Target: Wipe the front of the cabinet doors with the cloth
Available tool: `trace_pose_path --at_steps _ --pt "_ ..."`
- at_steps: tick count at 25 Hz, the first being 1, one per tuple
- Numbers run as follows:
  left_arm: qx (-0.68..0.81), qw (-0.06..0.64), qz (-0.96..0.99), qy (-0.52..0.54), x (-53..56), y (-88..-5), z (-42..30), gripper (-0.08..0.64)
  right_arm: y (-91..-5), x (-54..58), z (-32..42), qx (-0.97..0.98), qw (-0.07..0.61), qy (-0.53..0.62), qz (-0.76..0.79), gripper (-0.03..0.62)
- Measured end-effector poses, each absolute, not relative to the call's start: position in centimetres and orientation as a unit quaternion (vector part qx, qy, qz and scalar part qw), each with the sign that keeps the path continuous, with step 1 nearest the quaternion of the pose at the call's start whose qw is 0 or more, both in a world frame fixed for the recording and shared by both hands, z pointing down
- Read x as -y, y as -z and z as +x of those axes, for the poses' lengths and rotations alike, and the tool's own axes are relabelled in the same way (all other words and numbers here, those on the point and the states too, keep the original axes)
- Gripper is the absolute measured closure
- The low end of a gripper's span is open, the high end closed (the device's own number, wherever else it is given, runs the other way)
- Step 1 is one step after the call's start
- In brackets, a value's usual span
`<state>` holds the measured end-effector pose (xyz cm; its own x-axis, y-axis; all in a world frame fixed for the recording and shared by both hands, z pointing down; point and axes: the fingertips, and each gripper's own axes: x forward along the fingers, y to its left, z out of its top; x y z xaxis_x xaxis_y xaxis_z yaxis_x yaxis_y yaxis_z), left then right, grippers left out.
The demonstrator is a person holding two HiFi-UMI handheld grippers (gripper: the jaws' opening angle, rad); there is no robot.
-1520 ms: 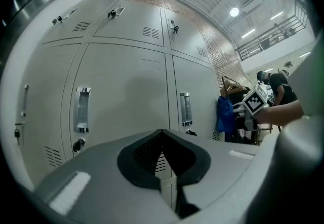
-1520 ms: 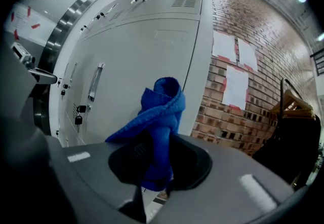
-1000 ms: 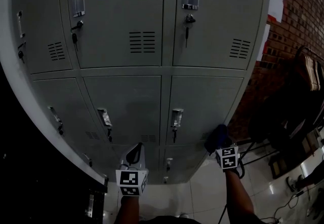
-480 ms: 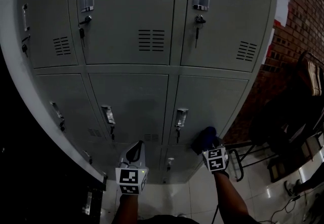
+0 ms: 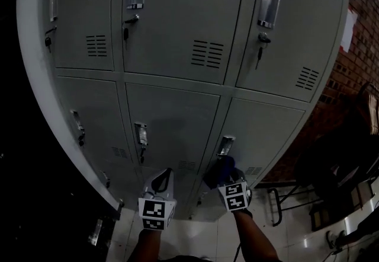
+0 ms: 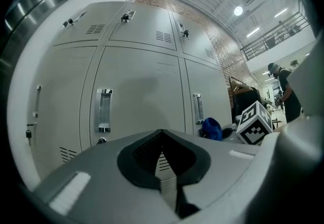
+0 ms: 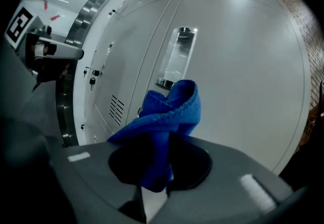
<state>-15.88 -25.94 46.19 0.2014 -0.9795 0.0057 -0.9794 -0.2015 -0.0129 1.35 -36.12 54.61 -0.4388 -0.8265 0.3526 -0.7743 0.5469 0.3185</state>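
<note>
Cloth point(image 7: 167, 116), blue, bunched: clamped between the jaws of the right gripper point(image 7: 154, 185), with loose folds standing up past the jaw tips. Position: front of the grey metal cabinet point(image 5: 172, 106), toward the lower left corner of the middle-row right-hand door point(image 5: 266, 130), just below that door's recessed handle point(image 5: 225, 144). Whether it touches the door surface cannot be told. Left gripper point(image 5: 159, 181): jaws drawn together with nothing between them, held clear of the cabinet front, near the right gripper.

The left claw point(image 6: 163, 161) (jaws together) faces grey cabinet doors point(image 6: 142, 86), blue cloth point(image 6: 210, 128) rightward.
</note>
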Motion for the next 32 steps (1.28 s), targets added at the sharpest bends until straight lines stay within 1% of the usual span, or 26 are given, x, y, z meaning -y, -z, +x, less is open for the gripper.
trace_pose_path --at_steps 6,11,20,23,32 --pt "-0.641 -0.004 -0.767 0.012 25.5 -46.9 -17.4 0.543 -54.4 36.0 0.0 0.852 0.235 0.057 0.465 0.52" --pt "-0.641 0.0 -0.768 0.006 25.5 -46.0 -17.4 0.543 -53.7 35.1 0.5 0.853 0.217 0.033 0.473 0.518" --pt "-0.62 0.003 -0.785 0.007 26.1 -45.5 -14.9 0.543 -46.2 29.8 4.0 0.853 0.092 0.009 0.515 0.515" --pt "-0.61 0.008 -0.792 0.002 26.3 -44.9 -13.8 0.543 -44.2 29.1 4.2 0.851 0.067 0.017 0.52 0.515" --pt "-0.598 0.01 -0.801 -0.006 26.3 -44.2 -12.3 0.543 -44.0 28.1 4.8 0.844 0.069 0.013 0.532 0.522"
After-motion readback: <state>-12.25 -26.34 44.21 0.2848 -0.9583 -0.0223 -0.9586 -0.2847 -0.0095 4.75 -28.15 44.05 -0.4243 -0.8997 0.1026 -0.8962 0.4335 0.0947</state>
